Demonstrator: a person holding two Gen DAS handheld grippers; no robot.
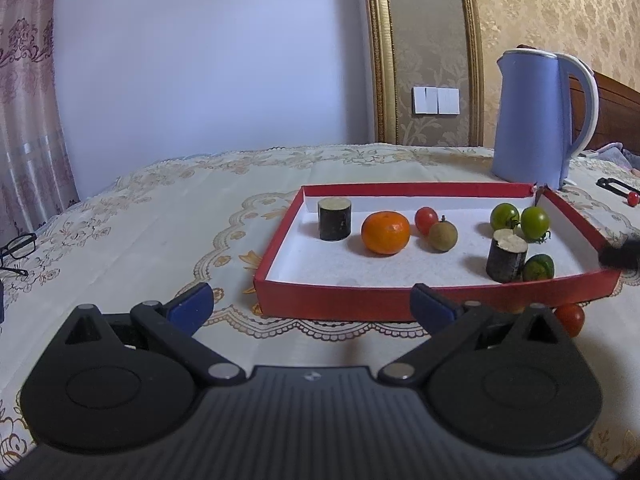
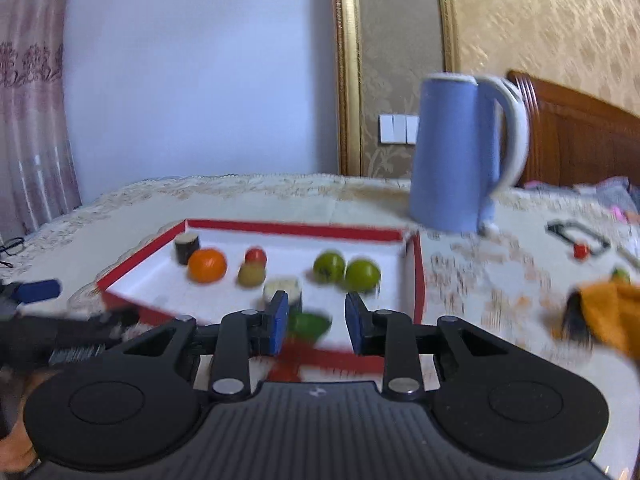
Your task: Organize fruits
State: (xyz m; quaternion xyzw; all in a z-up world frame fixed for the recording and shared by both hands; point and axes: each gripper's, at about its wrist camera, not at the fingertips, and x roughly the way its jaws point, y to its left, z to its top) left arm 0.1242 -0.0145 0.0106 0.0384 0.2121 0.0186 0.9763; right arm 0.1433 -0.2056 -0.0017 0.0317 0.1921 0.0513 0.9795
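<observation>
In the left wrist view, the left gripper (image 1: 312, 304) is held with its blue pads spread wide and nothing between them, just in front of the red tray (image 1: 336, 300). The tray is set on a cream patterned tablecloth (image 1: 160, 220). Inside the tray, a dark cylinder (image 1: 334, 219) is seen toward the far left corner, with an orange (image 1: 385, 233) beside it, then a red tomato (image 1: 425, 220) touching a brownish fruit (image 1: 443, 236). Two green tomatoes (image 1: 520, 219) are placed near the tray's right wall; a second dark cylinder (image 1: 506, 256) and a small green fruit (image 1: 538, 267) are found by its near wall. Another red tomato (image 1: 569, 319) is left outside, just in front of the tray's near right corner. A blue kettle (image 1: 536, 120) is stood behind the tray.

In the blurred right wrist view, the right gripper (image 2: 316, 322) is seen over the tray's near edge, its pads parted and gripping nothing; the green fruit lies beyond the gap.
</observation>
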